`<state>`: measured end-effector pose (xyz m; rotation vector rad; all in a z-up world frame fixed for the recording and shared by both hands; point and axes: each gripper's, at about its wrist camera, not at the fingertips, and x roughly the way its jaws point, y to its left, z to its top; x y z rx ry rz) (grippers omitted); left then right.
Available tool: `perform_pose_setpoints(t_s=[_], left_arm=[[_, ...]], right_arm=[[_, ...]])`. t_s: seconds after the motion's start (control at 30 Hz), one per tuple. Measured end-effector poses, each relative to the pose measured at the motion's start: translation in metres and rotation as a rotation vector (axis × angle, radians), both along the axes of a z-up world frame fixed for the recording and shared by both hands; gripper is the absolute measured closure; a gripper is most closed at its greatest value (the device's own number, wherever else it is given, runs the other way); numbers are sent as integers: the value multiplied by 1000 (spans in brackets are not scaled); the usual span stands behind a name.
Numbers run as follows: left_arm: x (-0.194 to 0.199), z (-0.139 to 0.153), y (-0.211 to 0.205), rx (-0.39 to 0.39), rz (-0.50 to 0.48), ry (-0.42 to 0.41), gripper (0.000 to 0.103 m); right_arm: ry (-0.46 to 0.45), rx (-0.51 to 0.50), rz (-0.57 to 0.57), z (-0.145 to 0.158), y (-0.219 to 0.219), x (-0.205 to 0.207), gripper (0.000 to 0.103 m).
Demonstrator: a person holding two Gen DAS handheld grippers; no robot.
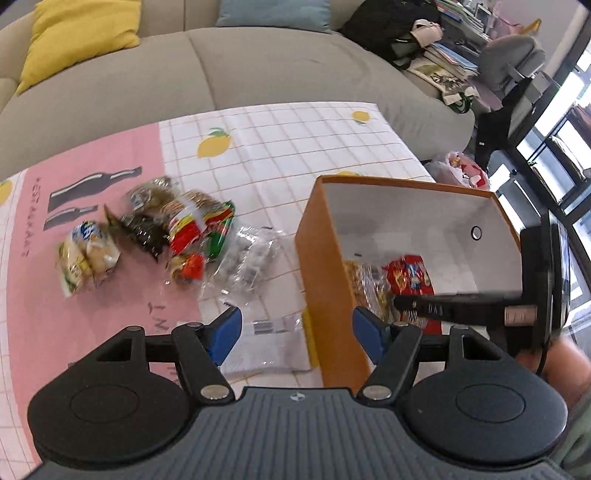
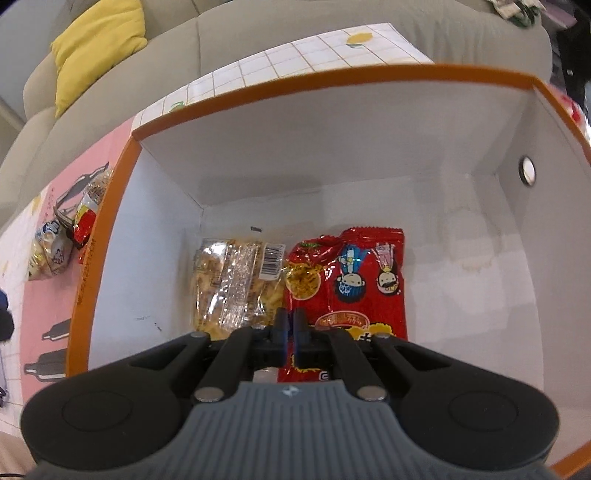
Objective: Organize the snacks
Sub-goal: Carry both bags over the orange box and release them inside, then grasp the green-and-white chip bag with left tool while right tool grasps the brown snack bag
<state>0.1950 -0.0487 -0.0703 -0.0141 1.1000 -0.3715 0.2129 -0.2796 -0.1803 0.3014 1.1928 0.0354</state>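
Note:
An orange box [image 1: 321, 266] with white inner walls stands on the table's right side. On its floor lie a clear packet of yellow noodle snack [image 2: 232, 280] and a red cartoon-printed packet [image 2: 354, 280], side by side. My right gripper [image 2: 290, 325] hangs shut inside the box [image 2: 295, 83] just above these two, with nothing between its fingers. It also shows in the left wrist view as the right gripper [image 1: 400, 304] reaching into the box. My left gripper [image 1: 297, 332] is open above a clear white-labelled packet [image 1: 269, 343] beside the box. Left of it lies a blurred snack pile [image 1: 184, 229].
The pile holds a pale yellow bag [image 1: 86, 254], a dark packet [image 1: 144, 230], crackers in red-green wrap [image 1: 199, 221] and clear wrappers [image 1: 247, 258]. A pink and lemon-print cloth [image 1: 288, 147] covers the table. A grey sofa [image 1: 277, 66] with a yellow cushion [image 1: 81, 33] stands behind.

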Motion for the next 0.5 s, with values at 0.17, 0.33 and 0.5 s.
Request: perform_pose_setpoints(t_s=[0.17, 0.33, 0.5], left_arm=[[-2, -2, 11, -13, 27, 6, 22], [3, -6, 21, -15, 54, 15, 22], [6, -8, 27, -9, 63, 12, 22]], right_arm=[[42, 6, 2, -1, 1, 31, 103], [47, -3, -19, 0, -2, 53, 103], [39, -45, 22, 2, 7, 59, 101]])
